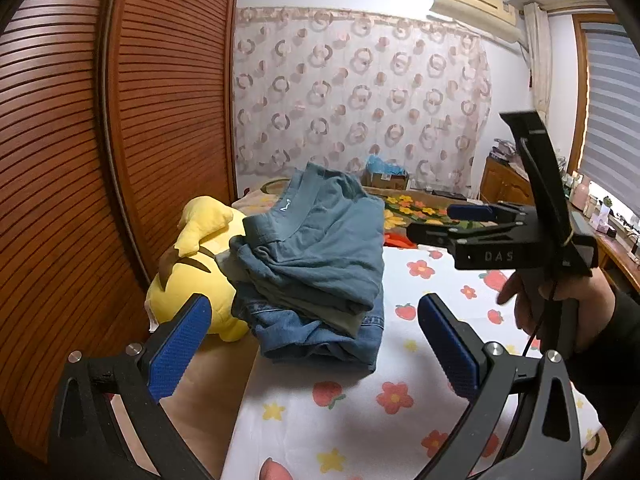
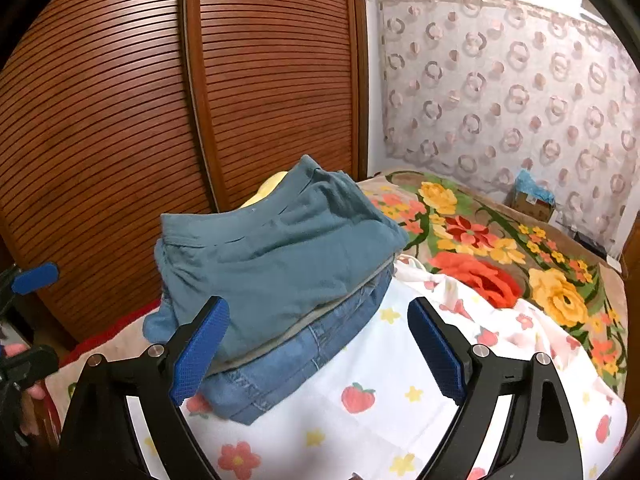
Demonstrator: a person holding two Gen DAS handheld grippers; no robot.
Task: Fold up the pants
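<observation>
Only the left wrist view shows the yellow plush toy (image 1: pixel 192 276) in full, lying at the left edge of the bed against the slatted wooden wardrobe (image 1: pixel 80 160); the right wrist view shows just a sliver of yellow behind the clothes. To its right sits the stack of folded clothes: teal pants (image 1: pixel 316 240) on top, folded, their waistband toward the wardrobe, over a thin grey layer and folded blue jeans (image 1: pixel 320 340) at the bottom. The stack rests on the white sheet printed with flowers and strawberries (image 1: pixel 360 400). Farther right, the same view catches the air conditioner (image 1: pixel 476 0) high on the wall, a window with blinds and a cluttered counter — none of these appear in the other camera.

The right wrist view gives more of the brown floral blanket (image 2: pixel 520 264) beyond the sheet, and the cardboard box (image 2: pixel 532 200) by the curtain.

The left gripper (image 1: pixel 314 344) points down toward the near edge of the stack, its blue pads spread wide with nothing pinched. The right gripper (image 2: pixel 318 352) is likewise tilted downward, jaws wide apart and empty — its left pad overlaps the stack's near corner in the picture, though contact cannot be told. The right hand (image 1: pixel 560 304), in a dark sleeve, grasps its handle at the far right of the left view.
</observation>
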